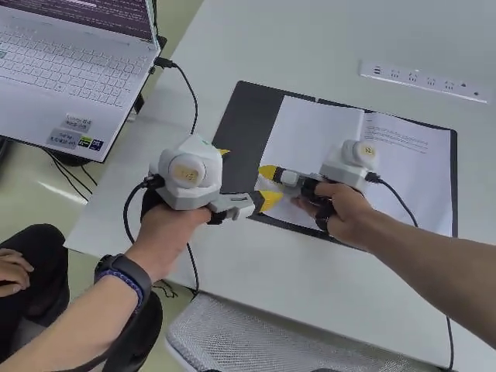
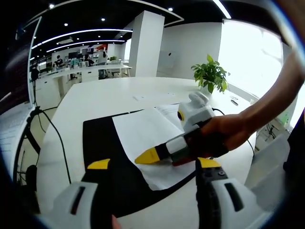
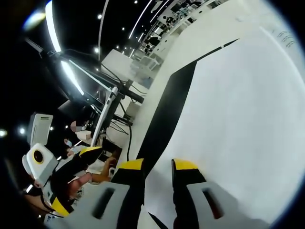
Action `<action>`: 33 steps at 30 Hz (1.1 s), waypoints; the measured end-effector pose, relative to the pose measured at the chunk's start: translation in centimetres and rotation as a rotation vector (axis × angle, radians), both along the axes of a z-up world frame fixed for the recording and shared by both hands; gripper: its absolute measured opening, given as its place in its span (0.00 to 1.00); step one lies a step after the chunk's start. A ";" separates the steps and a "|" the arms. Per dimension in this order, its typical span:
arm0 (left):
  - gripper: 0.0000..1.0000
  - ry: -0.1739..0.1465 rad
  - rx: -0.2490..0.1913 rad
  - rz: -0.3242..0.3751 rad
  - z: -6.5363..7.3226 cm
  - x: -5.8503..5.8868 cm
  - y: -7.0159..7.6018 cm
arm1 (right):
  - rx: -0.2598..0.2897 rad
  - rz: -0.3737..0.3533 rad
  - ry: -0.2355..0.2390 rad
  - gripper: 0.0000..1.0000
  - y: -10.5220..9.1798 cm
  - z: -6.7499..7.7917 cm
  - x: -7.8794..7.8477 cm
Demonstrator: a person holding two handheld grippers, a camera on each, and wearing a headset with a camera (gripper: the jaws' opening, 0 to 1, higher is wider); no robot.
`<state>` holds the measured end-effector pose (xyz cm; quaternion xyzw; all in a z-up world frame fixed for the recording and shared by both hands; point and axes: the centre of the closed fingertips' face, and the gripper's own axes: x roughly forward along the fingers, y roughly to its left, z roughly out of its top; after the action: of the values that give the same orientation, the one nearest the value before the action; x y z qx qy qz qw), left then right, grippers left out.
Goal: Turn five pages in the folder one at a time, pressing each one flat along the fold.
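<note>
The folder (image 1: 244, 124) lies open on the white table (image 1: 325, 39), black cover at left, a blank white page (image 1: 310, 139) at centre, a printed page (image 1: 407, 170) at right.

Head view: laptop (image 1: 70, 62) at upper left, power strip (image 1: 422, 80) at upper right.

Left gripper view: the left gripper (image 2: 154, 163) has its jaws wide apart above the cover's near edge. The right gripper's yellow tip is over the blank page. A plant (image 2: 209, 74) stands behind.

Right gripper view: the right gripper (image 3: 158, 164) has its jaws narrowly apart over the blank page near the cover. Nothing is seen between them.
</note>
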<state>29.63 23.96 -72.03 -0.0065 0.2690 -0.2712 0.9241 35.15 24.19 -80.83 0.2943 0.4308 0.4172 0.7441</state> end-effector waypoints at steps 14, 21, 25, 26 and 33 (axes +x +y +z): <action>0.36 0.026 0.016 -0.063 -2.1 1.0 -1.1 | 0.103 -0.062 -0.013 0.32 -1.2 3.2 2.2; 0.27 0.065 0.030 -0.090 -4.7 1.6 -2.0 | 0.093 -0.075 -0.068 0.29 -4.1 4.6 3.3; 0.10 0.067 0.092 -0.128 -6.3 1.4 -2.1 | 0.071 -0.080 -0.091 0.27 -6.4 5.3 2.9; 0.09 0.070 0.093 -0.128 -6.5 1.3 -2.2 | 0.067 -0.082 -0.093 0.27 -6.7 5.5 2.7; 0.00 0.105 0.112 -0.110 -8.4 1.2 -2.0 | 0.042 -0.097 -0.116 0.25 -9.1 6.1 2.2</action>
<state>30.79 22.00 -80.41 0.0458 0.3318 -0.3055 0.8913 37.33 15.07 -74.74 0.3057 0.3633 0.4060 0.7808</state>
